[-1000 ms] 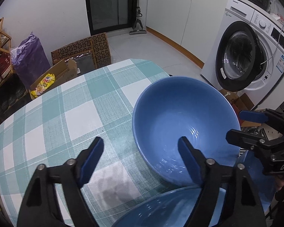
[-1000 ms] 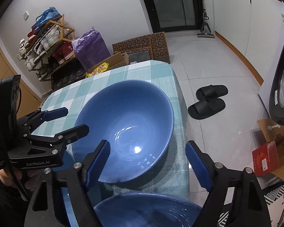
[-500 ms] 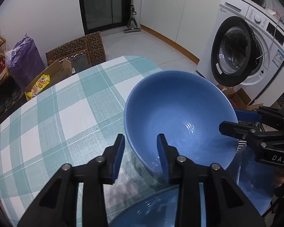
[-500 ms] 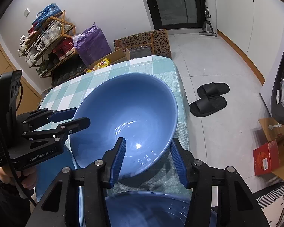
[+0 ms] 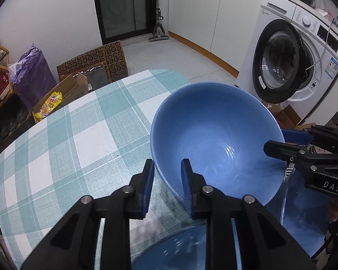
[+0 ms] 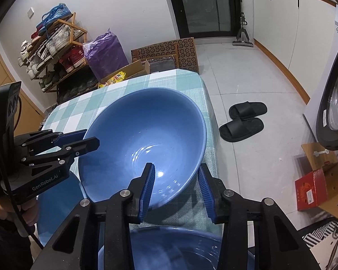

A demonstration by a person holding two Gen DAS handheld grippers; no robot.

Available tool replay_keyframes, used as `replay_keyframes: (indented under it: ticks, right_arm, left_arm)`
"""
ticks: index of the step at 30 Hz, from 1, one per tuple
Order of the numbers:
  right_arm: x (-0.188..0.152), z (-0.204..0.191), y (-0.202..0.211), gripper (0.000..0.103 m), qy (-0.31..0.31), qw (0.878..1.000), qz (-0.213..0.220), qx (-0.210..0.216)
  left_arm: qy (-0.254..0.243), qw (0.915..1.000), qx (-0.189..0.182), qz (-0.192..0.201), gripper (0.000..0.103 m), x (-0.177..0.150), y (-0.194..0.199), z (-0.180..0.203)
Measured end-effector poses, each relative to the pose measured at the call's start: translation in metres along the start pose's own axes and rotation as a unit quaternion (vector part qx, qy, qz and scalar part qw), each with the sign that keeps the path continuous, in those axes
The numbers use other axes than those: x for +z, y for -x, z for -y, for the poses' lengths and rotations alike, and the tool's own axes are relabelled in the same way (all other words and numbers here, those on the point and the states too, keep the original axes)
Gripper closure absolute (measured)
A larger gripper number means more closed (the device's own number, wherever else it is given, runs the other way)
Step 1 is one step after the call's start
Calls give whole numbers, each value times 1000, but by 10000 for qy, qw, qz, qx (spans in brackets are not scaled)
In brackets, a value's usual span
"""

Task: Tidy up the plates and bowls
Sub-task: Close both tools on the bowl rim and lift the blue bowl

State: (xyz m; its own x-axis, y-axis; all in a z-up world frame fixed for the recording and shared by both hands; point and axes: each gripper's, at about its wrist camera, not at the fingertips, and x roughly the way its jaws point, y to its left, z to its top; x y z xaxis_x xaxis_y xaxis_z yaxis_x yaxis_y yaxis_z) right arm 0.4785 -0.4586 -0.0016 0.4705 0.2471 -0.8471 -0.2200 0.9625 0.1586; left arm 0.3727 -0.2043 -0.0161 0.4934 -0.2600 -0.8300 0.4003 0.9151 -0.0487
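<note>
A: What is the biggest thing in front of you?

B: The table (image 5: 63,148) under its teal-and-white checked cloth. On its near right end, close to the edge, sits the large glossy blue ceramic bowl (image 5: 216,139), tilted so its inside faces you.

A: Anything else blue nearby?

B: Yes. A second blue bowl (image 6: 175,247) lies closest to you, its rim just below the tilted one, and a flat blue plate (image 6: 56,204) sits at the table's near left corner in the right wrist view.

A: How are your tools set?

B: Your left tool (image 5: 166,182) is clamped on the big bowl's left rim, one pad outside the wall, one inside. Your right tool (image 6: 175,184) straddles the right rim, its jaws closing; the inner pad lies on the inside wall, the outer pad (image 6: 205,189) stands just beside the outside, a gap showing.
</note>
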Motion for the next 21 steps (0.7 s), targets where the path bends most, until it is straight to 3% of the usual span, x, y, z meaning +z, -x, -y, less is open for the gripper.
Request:
replay_keyframes:
  ticks: [21]
  right_arm:
    - [0, -2, 30, 62, 74, 9996, 257, -129]
  left_arm:
    - [41, 9994, -59, 338, 81, 5, 27, 6]
